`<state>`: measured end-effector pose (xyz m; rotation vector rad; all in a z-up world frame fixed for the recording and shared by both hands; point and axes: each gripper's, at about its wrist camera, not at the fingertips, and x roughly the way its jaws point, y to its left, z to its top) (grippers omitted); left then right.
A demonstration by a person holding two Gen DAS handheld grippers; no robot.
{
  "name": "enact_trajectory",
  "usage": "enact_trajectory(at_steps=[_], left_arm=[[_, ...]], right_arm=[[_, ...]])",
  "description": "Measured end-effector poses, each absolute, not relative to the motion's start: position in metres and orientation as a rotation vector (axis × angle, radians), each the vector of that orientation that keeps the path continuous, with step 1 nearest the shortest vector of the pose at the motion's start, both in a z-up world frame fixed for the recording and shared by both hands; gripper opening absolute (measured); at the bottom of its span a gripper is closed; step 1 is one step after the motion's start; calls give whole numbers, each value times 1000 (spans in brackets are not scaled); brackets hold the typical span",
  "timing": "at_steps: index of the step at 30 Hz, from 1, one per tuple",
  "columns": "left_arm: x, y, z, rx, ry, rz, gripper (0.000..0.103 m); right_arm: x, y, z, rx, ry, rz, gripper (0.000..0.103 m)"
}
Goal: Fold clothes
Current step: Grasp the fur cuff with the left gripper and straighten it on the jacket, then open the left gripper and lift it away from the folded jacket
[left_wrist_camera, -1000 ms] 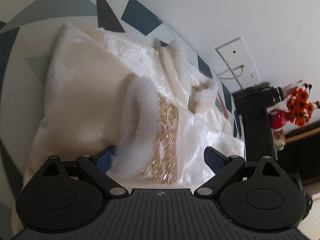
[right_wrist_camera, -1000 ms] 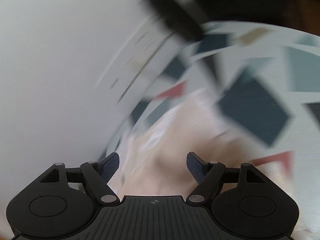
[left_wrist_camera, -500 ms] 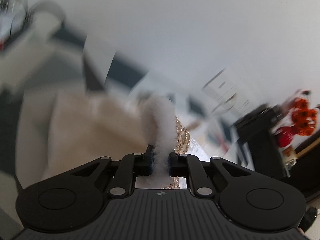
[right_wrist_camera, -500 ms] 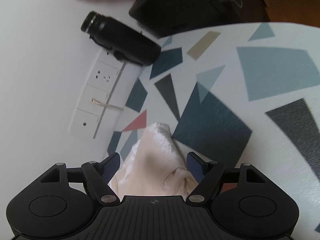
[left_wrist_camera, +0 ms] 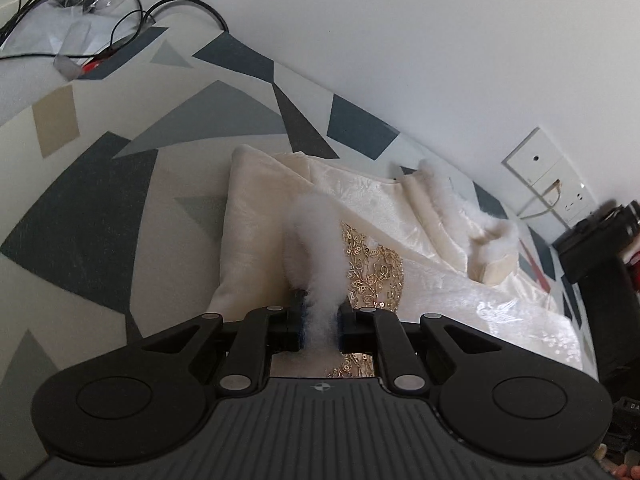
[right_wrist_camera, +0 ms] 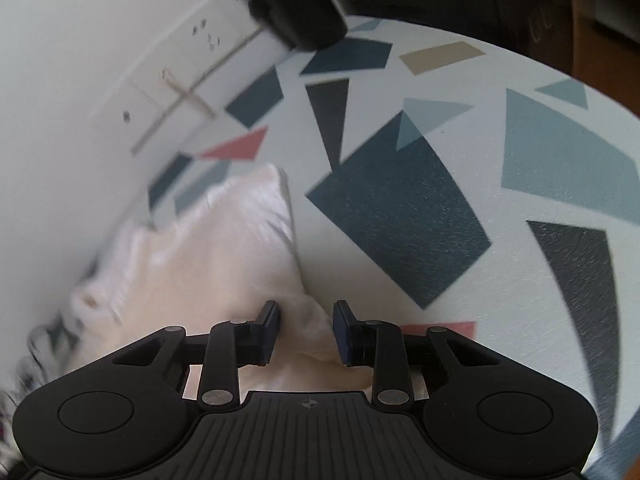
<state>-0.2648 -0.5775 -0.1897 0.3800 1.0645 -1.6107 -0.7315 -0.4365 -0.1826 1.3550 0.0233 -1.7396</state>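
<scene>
A cream garment [left_wrist_camera: 420, 240] with a gold sequin panel [left_wrist_camera: 370, 264] and white fur trim [left_wrist_camera: 314, 232] lies on the patterned tabletop [left_wrist_camera: 100, 208] against the wall. My left gripper [left_wrist_camera: 320, 312] is shut on the fur trim, which rises in a tuft from between the pads. A second fur cuff [left_wrist_camera: 492, 236] rests further right. In the right wrist view the garment [right_wrist_camera: 208, 256] shows one cream corner between the jaws of my right gripper [right_wrist_camera: 306, 316]. Those jaws are closing around the corner, with a gap left beside the right pad.
A white wall socket panel [left_wrist_camera: 548, 176] sits behind the garment, and a black device [left_wrist_camera: 592, 248] stands at the table's right end. Cables and plastic wrap [left_wrist_camera: 100, 12] lie at the far left. The black device [right_wrist_camera: 292, 0] and sockets [right_wrist_camera: 180, 80] also show in the right wrist view.
My left gripper shut on the fur trim and lifted it off the garment. My right gripper came down over the garment's corner and its jaws narrowed around it.
</scene>
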Motion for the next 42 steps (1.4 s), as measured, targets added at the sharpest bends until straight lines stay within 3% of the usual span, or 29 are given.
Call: enact_trajectory(at_steps=[7,9,11,13,15,17,20,26,28,34,38,42], left_arm=[[-265,-578,-192,376,1061,-1599,17],[-261,-577,-195,359,1092,-1574,30],[-258,-578,-195,354,1107,-1570,34],[-259,-575,-187,375,1075,-1576,46],[-261,-569,-174,378,1016,-1614,69],[-259,-561,-159,374,952,-1654,76],[-253,-550,-141,382,905,-1662,76],[-247,-516,-124,463,905,-1660,80],[-256,-500,-126,559,858,-1688,86],[-282,-458,-138,782,701,-1772,87],[-293,-451,-146,894,534,-1865,88],[-302,-451,-157,1047,253,-1920,89]], right_arm=[[-735,-436,-172,1328,-17,-1719,36],[-735,-438,-169,1309,-44,-1691,43],[-733,-441,-169,1308,-32,-1683,47],[-732,-443,-169,1307,-30,-1678,52],[-732,-444,-167,1300,-48,-1669,57],[-730,-443,-162,1277,-76,-1649,58],[-726,-447,-155,1238,-92,-1601,64],[-716,-466,-156,1236,-102,-1446,66],[-713,-473,-163,1253,-84,-1408,66],[-705,-467,-164,1239,-35,-1405,65],[-710,-428,-159,1229,-87,-1512,66],[-713,-385,-157,1275,-125,-1650,66]])
